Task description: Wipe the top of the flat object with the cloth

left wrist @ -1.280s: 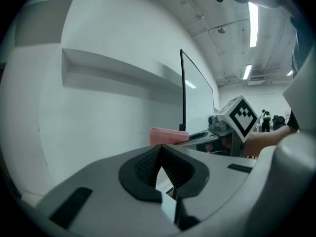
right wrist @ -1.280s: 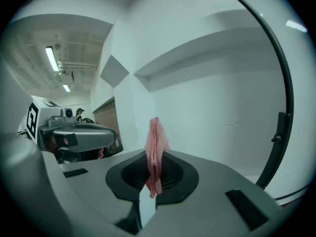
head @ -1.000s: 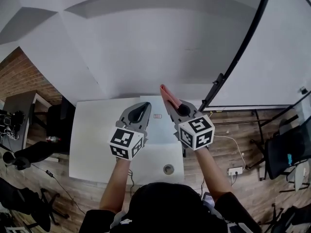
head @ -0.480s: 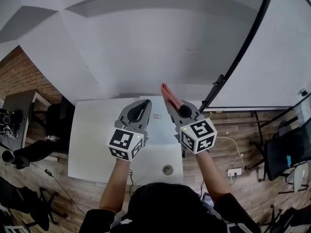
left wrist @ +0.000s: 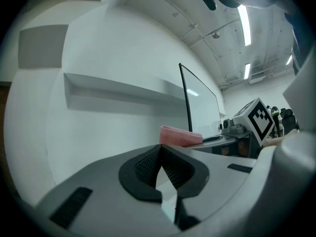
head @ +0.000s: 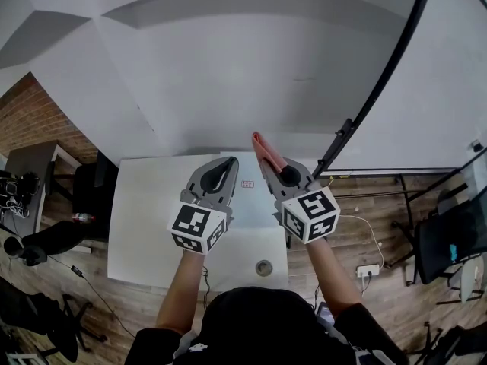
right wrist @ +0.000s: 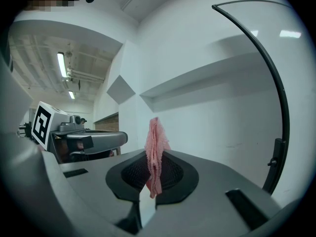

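**Two hand-held grippers raised over a white table, the right one carrying the cloth**

The right gripper [right wrist: 153, 155], a grey two-jaw tool with a black-and-white marker cube at its rear, has its jaws clamped on a pink, loosely woven cloth [right wrist: 156, 141]. The cloth stands upright between the ribbed black pads. One frayed end rises above the jaw tips and a short end hangs down into the gap behind them. In the head view the cloth [head: 262, 144] projects forward beyond the tip of the right gripper [head: 268, 159], over the far edge of the table.

The left gripper [left wrist: 160, 147], of the same build, has its jaws brought fully together with nothing between the pads. In the head view the left gripper [head: 230, 161] is just beside the right one, the two side by side and apart, each held by a bare forearm.

Below them stands a white rectangular table [head: 144, 226] with a round grey cable grommet [head: 264, 265] near its front edge. A small white label with red print [head: 246, 182] lies between the two grippers. The flat object cannot be told apart from the white table top.

Beyond the table rises a white wall with a recessed ledge [head: 228, 67]. A curved black pole [head: 380, 74] crosses it at the right. The floor is wooden planking [head: 91, 295], with a white socket strip [head: 368, 268] on it and a black chair [head: 445, 242] well off to the right.
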`<state>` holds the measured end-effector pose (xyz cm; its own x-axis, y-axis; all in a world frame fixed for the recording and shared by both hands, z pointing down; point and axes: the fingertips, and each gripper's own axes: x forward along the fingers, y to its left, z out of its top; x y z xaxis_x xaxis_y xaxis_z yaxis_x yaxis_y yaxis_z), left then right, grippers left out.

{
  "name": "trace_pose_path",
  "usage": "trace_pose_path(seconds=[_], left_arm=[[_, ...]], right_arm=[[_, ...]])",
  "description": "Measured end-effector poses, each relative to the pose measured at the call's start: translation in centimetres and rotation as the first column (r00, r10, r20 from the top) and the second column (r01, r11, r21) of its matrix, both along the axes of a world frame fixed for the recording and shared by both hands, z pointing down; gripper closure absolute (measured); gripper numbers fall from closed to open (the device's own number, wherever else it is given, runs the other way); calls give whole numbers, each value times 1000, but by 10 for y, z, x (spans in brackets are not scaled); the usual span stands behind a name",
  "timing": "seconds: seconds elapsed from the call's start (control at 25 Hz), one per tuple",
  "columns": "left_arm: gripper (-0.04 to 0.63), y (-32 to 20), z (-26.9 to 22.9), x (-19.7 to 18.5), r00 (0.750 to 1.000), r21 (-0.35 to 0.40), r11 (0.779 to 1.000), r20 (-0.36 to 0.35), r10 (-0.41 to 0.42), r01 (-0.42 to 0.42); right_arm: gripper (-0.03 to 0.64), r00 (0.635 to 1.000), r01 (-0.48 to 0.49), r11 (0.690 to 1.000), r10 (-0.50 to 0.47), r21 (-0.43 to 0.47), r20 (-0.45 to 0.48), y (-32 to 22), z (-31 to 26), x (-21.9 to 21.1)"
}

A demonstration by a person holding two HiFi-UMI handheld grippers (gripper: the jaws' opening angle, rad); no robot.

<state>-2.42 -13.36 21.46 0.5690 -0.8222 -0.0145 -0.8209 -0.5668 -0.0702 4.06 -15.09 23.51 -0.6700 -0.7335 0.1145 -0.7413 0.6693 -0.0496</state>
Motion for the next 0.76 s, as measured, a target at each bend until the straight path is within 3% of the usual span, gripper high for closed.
trace_pose_path(seconds=[0.76], left_arm=[[584,0,-1,1,1000,18,1000,11,9,-9]], right_arm=[[572,1000,-7,1000,7,-16,-13,-6,8,3]])
